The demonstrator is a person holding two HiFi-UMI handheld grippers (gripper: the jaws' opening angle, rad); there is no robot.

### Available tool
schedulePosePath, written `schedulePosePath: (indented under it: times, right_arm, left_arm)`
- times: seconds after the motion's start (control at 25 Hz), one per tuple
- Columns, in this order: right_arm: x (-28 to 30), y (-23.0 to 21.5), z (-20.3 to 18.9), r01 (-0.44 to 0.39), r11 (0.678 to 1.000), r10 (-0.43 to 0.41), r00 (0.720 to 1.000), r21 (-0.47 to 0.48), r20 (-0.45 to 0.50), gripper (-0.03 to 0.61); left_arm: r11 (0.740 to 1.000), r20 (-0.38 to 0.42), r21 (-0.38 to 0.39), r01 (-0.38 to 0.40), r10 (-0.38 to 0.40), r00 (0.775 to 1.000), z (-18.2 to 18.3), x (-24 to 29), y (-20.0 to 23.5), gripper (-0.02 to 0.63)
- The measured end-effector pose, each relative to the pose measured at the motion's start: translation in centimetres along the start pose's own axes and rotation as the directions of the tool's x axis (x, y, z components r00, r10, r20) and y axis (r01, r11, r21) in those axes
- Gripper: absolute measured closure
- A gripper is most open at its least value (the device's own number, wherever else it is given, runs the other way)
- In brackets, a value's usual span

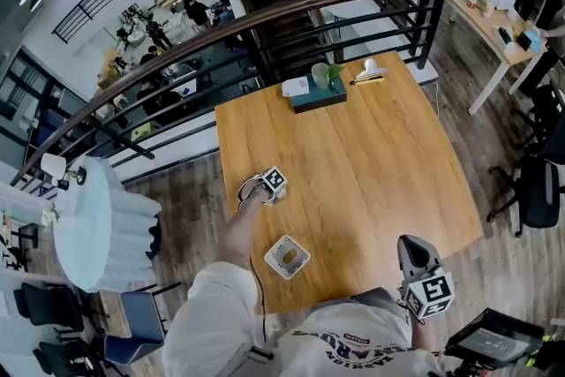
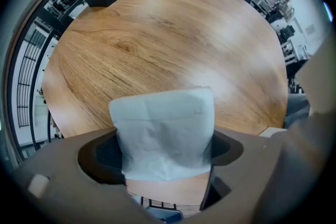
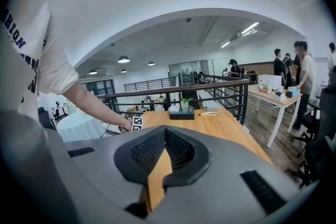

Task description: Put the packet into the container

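We see the pale, crinkled, paper-like packet (image 2: 163, 134) standing on the honey-coloured wooden desk (image 1: 371, 154), right between the fingers (image 2: 97, 157) of the left gripper (image 1: 267, 188), which points straight down over it; both side edges of the packet meet the dark pads, so we read the fingers as clamped across its width. The small white square container (image 1: 277, 247) sits on the desk near the left gripper, on the person's side of it, with something brownish already inside; the packet is not in it yet. The right gripper (image 1: 410, 245) hangs at the desk's near edge, well apart from both, its fingers (image 3: 142, 152) together and holding nothing.

We judge the packet light and soft; its face is creased and dented, so it will give under pressure rather than resist. The surface looks matt, not slippery; what it holds we cannot tell. We think the best hold is the one in place, across the middle of the body, where the filling gives the pads something to bear on; the thin top edge would likely fold. A gentle squeeze should do, since a harder one would only crush it. The loose upper part may flop on the way, so we would keep it upright and lower it into the container bottom first.
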State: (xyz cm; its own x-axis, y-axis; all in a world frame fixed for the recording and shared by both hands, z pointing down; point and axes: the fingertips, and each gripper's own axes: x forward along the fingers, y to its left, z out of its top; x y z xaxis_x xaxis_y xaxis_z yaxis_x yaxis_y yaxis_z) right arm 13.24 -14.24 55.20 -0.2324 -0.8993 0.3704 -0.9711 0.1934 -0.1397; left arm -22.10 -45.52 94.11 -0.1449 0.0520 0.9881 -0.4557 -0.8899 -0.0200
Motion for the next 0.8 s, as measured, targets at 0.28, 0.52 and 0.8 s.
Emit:
schedulePosePath:
  times: [0.28,0.52,0.8]
  right_arm:
    - [0.1,0.0,0.5,-0.019,1.0,0.019,1.0,-0.025,0.008,0.571]
    - [-0.4,0.1,0.8,-0.017,1.0,0.017,1.0,-0.002,0.021,0.571]
    - [0.3,-0.6,1.5,-0.034,0.999,0.034,0.999,-0.017,0.03,0.571]
  left_arm:
    - [0.999,-0.006,-0.01,-0.032,0.032,0.999,0.5,-1.3,-0.9,0.176]
    - [0.999,-0.01,-0.015,-0.036,0.035,0.999,-1.2,-2.0,-0.7,0.176]
    - [1.0,0.036,0.003,-0.024,0.024,0.999,-0.5,-4.2,-1.8,0.176]
